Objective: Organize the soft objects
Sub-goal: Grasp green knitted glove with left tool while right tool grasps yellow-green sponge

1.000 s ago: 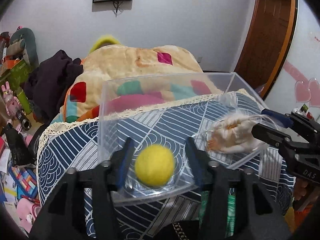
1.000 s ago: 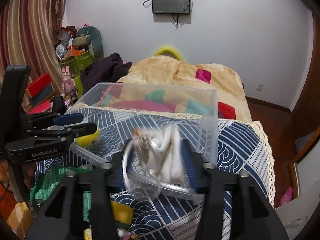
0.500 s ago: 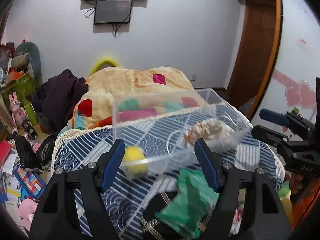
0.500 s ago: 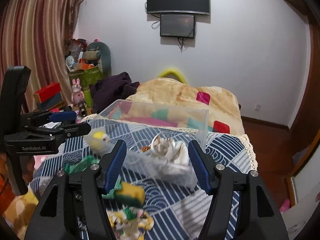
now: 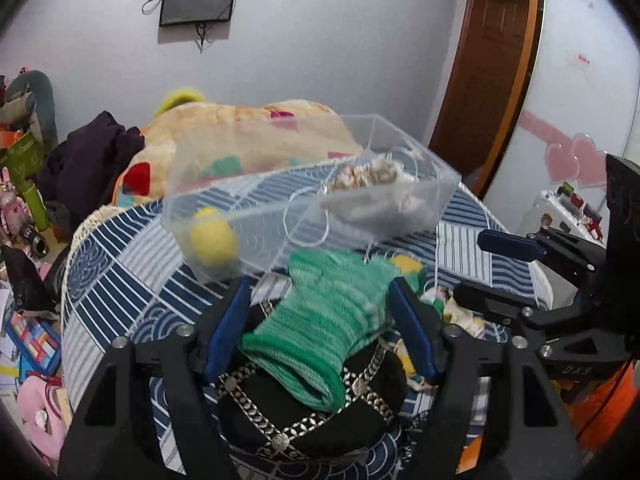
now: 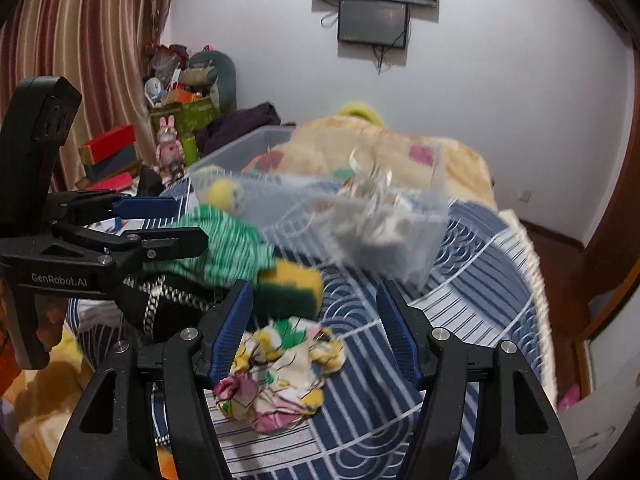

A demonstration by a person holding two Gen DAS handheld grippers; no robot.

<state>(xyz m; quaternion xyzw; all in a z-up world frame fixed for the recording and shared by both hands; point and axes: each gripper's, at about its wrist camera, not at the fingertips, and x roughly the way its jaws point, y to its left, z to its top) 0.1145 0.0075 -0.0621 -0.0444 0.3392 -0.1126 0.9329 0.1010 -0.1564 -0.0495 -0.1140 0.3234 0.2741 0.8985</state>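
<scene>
A clear plastic bin (image 5: 440,196) (image 6: 424,256) lies on the blue patterned bedspread. It holds a yellow ball (image 5: 213,237) (image 6: 224,194) and a white drawstring pouch (image 5: 376,184) (image 6: 372,216). My left gripper (image 5: 320,332) (image 6: 188,220) is open above a green knit glove (image 5: 332,316) (image 6: 224,244) lying on a black studded hat (image 5: 312,420) (image 6: 160,296). My right gripper (image 6: 316,332) (image 5: 480,264) is open above a floral cloth (image 6: 280,372), near a yellow-green sponge (image 6: 292,284).
The bedspread (image 6: 460,320) covers a bed with a beige blanket (image 5: 240,128) behind the bin. Toys and boxes crowd the floor at left (image 5: 24,184). A wooden door (image 5: 492,60) stands at right. A screen hangs on the wall (image 6: 372,20).
Both grippers have opened, let go of the bin and pulled back. The bin with ball and pouch now lies farther off; glove, hat, sponge and cloth have come into view.
</scene>
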